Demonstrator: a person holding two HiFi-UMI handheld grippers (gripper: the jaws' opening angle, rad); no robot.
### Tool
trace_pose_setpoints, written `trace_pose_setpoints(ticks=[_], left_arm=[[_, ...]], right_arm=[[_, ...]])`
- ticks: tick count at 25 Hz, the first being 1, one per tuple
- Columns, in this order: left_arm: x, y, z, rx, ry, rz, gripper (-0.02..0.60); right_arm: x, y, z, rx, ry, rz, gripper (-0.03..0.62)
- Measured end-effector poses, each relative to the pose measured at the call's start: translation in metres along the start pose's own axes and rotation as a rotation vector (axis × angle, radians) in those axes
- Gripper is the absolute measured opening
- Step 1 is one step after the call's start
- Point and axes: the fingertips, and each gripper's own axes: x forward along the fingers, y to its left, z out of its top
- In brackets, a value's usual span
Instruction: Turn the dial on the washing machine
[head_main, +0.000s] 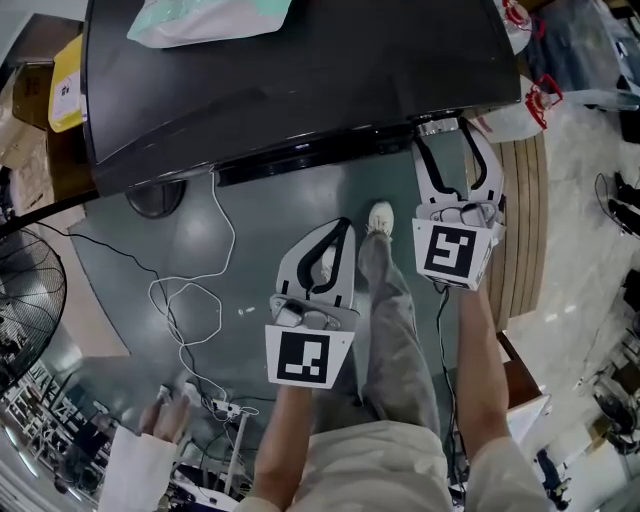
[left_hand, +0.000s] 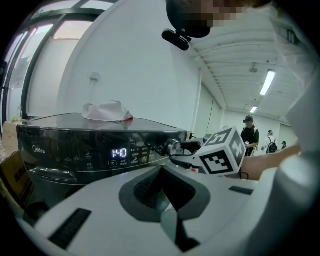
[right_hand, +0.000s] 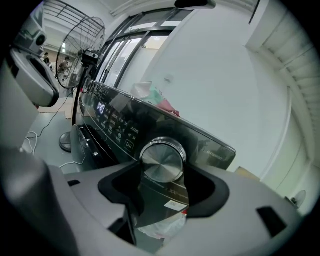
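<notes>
Right gripper view: my right tongs (right_hand: 162, 176) clamp the round brushed-metal dial (right_hand: 162, 159), dead ahead, its axis along my jaws. Left tongs (left_hand: 165, 192) closed, empty, farther from it.

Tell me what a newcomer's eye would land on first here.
First, the silver dial at the right end of the black washing machine's control panel, clamped between the jaws of the right gripper. Next, the lit display reading 1:40, further left on that panel. The left gripper is held away from the machine, with its jaws together and empty.
</notes>
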Motion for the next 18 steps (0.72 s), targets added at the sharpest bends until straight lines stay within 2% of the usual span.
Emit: trace_pose_setpoints(ticks=[7,18], left_arm=[[-0.003,0.005,-0.007,-0.003,0.003,0.0,0.011],[-0.003,-0.002,-0.012,0.005,0.009,-0.02,0.011]], right_arm=[[0.002,0.0,-0.002,0.136,-0.034,0.014,0.278],[0.001,-0.002,-0.004,0.301,-0.028,0.053,0.278]])
